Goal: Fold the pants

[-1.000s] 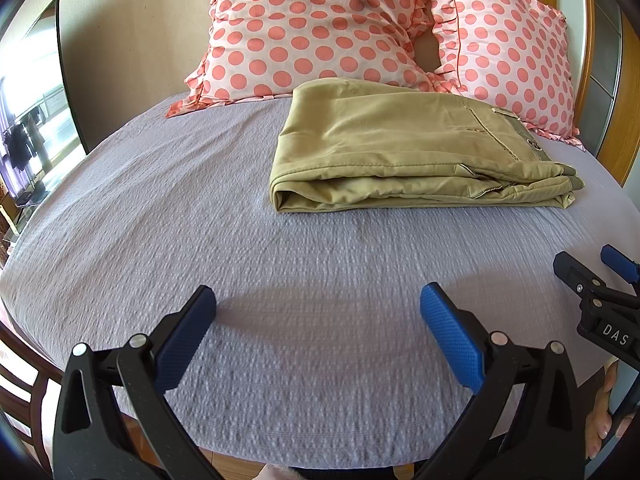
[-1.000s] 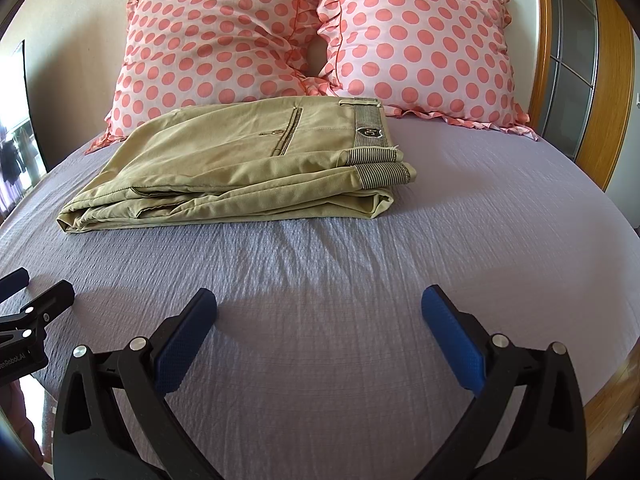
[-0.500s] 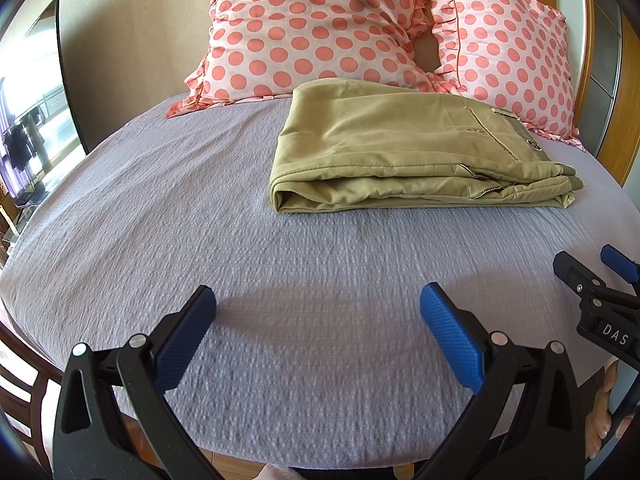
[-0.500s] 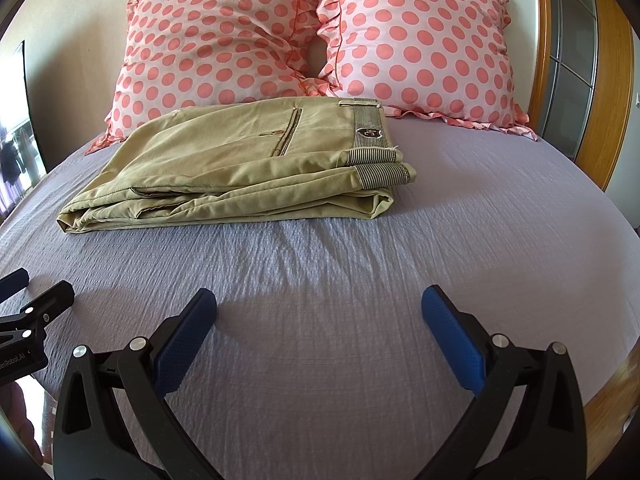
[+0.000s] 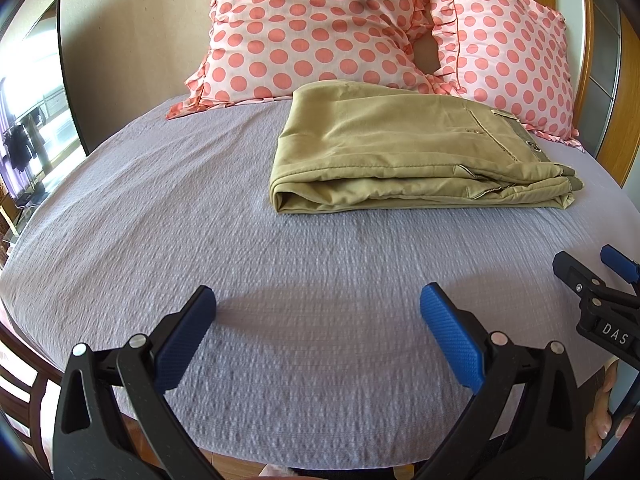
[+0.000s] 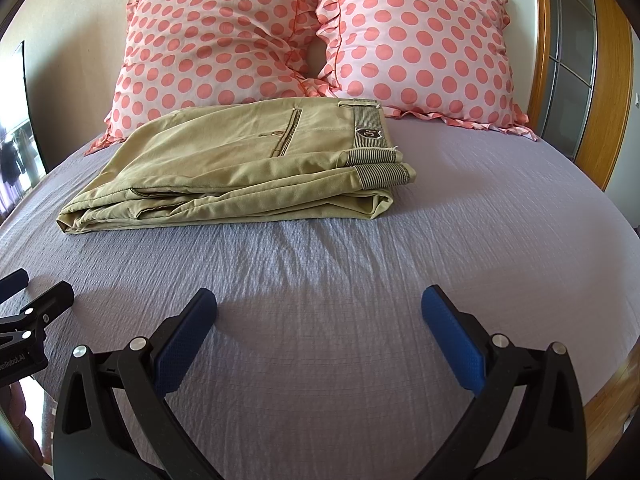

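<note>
While both tools gape empty | folded pants (image 6: 240,164) on lilac bedspread (image 6: 480,220); polka-dot pillows (image 6: 320,36) behind

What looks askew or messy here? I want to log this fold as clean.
Nothing much stands out. The khaki pants lie folded flat on the lavender bedspread before two polka-dot pillows. The striped waistband layers sit slightly staggered. Left gripper and right gripper are open, apart from them.
</note>
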`<state>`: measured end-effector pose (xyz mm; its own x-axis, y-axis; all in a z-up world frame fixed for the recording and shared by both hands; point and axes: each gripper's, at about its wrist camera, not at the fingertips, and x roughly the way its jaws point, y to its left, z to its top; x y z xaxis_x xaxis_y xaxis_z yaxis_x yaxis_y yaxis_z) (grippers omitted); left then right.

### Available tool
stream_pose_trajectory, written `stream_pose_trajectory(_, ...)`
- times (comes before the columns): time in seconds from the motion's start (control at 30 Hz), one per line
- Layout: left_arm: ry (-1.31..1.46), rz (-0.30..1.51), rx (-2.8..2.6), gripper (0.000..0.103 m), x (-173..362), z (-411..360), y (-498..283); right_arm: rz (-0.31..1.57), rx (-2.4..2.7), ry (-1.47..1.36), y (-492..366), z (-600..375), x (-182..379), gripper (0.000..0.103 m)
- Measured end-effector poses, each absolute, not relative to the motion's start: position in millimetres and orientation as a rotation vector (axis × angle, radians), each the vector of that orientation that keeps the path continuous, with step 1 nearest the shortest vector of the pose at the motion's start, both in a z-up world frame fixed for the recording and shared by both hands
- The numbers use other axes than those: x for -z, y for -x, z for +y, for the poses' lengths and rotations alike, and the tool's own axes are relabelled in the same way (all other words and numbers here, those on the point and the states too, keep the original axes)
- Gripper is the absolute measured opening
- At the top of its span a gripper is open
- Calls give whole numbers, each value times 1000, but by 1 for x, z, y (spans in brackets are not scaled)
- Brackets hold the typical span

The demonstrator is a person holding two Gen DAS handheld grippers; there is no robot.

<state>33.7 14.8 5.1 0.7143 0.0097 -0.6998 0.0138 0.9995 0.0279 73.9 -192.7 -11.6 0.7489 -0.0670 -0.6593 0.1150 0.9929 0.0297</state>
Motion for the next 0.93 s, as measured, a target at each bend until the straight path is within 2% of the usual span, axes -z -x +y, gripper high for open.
stream_pose_trajectory(0.93, -32, 761, 1, 101, -8, 14, -33, 715, 100, -70, -74, -192, 13, 102)
